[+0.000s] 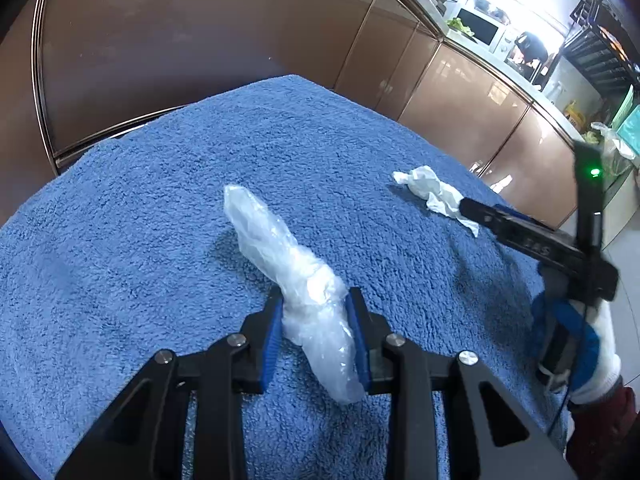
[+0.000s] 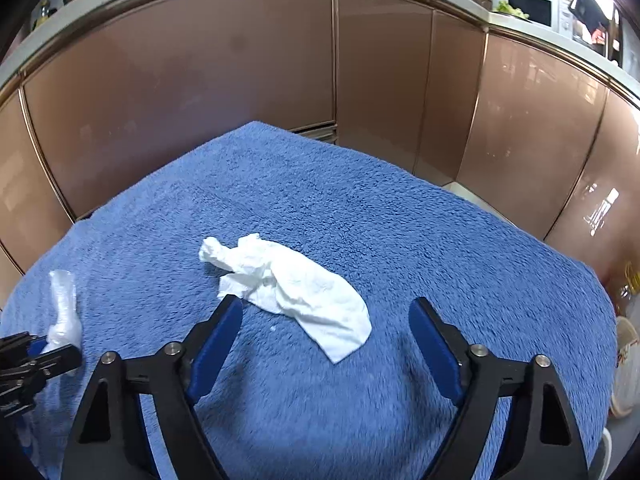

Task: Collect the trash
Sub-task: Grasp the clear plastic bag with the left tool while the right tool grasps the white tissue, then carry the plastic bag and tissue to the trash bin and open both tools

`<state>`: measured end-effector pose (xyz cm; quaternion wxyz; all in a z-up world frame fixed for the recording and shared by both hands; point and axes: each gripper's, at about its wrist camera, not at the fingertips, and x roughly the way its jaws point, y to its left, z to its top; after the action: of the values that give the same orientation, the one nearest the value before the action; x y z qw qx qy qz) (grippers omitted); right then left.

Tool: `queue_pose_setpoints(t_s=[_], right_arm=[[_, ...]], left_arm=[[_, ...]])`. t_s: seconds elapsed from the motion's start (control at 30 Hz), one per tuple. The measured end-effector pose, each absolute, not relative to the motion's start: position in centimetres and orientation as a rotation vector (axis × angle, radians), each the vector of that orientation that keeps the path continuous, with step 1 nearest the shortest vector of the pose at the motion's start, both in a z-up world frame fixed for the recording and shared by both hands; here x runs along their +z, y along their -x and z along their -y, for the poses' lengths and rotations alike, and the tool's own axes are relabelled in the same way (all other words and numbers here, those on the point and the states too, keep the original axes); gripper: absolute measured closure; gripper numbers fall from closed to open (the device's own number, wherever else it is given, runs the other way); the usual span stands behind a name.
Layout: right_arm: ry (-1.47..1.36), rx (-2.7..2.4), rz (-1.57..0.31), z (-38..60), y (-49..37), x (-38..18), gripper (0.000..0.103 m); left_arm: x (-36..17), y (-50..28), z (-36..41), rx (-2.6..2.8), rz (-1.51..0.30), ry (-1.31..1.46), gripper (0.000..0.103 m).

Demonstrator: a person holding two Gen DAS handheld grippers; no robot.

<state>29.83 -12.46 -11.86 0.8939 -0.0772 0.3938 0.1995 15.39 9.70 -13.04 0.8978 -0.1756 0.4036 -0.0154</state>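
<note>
A crumpled clear plastic bag (image 1: 292,276) lies on the blue towel (image 1: 160,220). My left gripper (image 1: 316,300) is shut on the bag, with its blue pads pressing both sides. The bag also shows at the far left of the right wrist view (image 2: 64,312). A crumpled white tissue (image 2: 292,292) lies on the towel (image 2: 360,208) in the right wrist view. My right gripper (image 2: 326,308) is open, its jaws on either side of the tissue's near end. The tissue (image 1: 432,192) and right gripper also show in the left wrist view.
Brown cabinet doors (image 2: 240,80) stand close behind the towel-covered surface. A countertop above them holds a microwave (image 1: 480,28) and kitchen items. The towel's far edge (image 2: 256,124) drops off toward the cabinets.
</note>
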Motion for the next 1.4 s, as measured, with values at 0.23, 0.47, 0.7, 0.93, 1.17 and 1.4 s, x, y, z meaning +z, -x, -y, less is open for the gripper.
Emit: queue_pose_setpoints(t_s=[0.23, 0.47, 0.7, 0.93, 1.17, 1.4], right_arm=[[0.141, 0.427, -0.886, 12.1, -31.2, -13.2, 0.069], [0.207, 0.422, -0.864, 10.7, -30.5, -13.1, 0.095], [0.13, 0.427, -0.855, 12.5, -26.9, -11.7, 0.097], [0.087, 0.427, -0.821, 14.5, -19.6, -9.1, 0.097], [0.062, 0.401, -0.772, 17.3, -12.8, -6.1, 0.097], [-0.005, 0.349, -0.698, 21.3, -7.1, -3.2, 0.097]], left_arm=[[-13.1, -14.7, -10.2, -0.043, -0.829, 0.39, 0.074], [-12.9, -14.7, -10.4, -0.038, -0.83, 0.385, 0.074], [-12.9, -14.7, -10.3, -0.032, -0.828, 0.383, 0.075], [-12.9, -14.5, -10.0, -0.012, -0.827, 0.367, 0.075], [-12.2, -13.8, -8.7, 0.011, -0.837, 0.304, 0.076], [-9.7, -10.6, -7.6, -0.012, -0.814, 0.286, 0.076]])
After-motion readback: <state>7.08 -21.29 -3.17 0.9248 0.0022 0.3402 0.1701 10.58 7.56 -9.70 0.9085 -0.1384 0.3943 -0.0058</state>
